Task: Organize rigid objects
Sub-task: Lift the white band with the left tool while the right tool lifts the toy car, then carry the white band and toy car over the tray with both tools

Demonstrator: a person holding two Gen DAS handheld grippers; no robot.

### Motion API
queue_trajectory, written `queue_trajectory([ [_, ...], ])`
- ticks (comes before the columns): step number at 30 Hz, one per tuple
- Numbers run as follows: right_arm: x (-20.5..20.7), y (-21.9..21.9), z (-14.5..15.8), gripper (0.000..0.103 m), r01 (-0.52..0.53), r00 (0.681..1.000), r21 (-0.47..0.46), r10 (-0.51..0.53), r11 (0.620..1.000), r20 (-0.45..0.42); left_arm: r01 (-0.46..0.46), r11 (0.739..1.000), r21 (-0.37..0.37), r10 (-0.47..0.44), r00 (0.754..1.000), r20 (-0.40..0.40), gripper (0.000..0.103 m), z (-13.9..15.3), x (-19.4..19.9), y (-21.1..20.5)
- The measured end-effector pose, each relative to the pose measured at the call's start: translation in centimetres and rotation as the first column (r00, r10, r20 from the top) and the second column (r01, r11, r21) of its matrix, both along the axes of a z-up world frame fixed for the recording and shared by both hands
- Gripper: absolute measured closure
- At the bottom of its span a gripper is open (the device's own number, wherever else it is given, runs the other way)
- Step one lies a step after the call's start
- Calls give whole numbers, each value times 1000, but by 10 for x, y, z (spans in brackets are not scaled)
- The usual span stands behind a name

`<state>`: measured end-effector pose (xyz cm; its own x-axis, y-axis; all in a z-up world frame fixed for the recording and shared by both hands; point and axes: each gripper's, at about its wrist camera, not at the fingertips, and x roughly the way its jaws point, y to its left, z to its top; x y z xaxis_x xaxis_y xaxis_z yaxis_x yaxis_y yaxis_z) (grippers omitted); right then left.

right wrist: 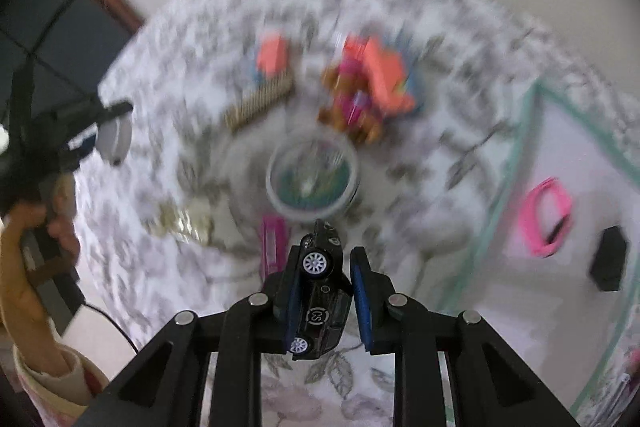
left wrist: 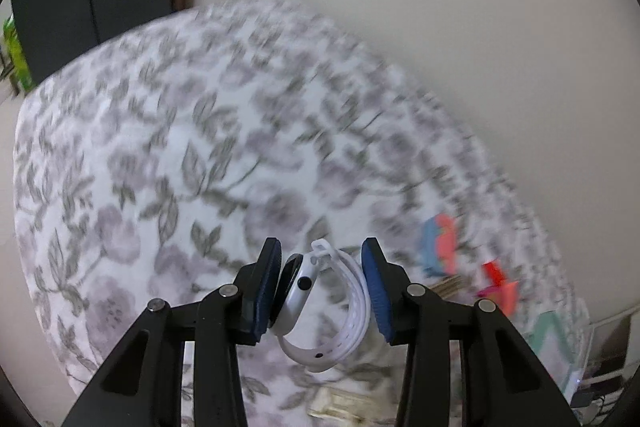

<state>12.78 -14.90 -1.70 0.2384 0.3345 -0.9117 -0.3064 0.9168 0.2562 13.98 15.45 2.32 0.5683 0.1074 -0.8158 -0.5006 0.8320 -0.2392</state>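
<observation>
In the left wrist view my left gripper is shut on a white smartwatch. One blue pad presses its dark face and the other its looped white strap, and it hangs above the floral cloth. In the right wrist view my right gripper is shut on a black toy car, held nose-forward with its wheels toward the left pad, above the cloth. The left gripper with the watch also shows at that view's left edge, held by a hand.
Blurred on the cloth lie a clear round container, a pink flat case, a comb, an orange block and a heap of orange and pink toys. At the right, a green-rimmed white tray holds a pink band and a black block.
</observation>
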Motion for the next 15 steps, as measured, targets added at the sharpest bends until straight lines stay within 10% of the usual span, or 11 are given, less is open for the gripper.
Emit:
queue_trajectory([
  [15,-19,-114,130,78,385,840,-22,-341,923,422,278,960,-34,-266,944,196,60,104,10,-149],
])
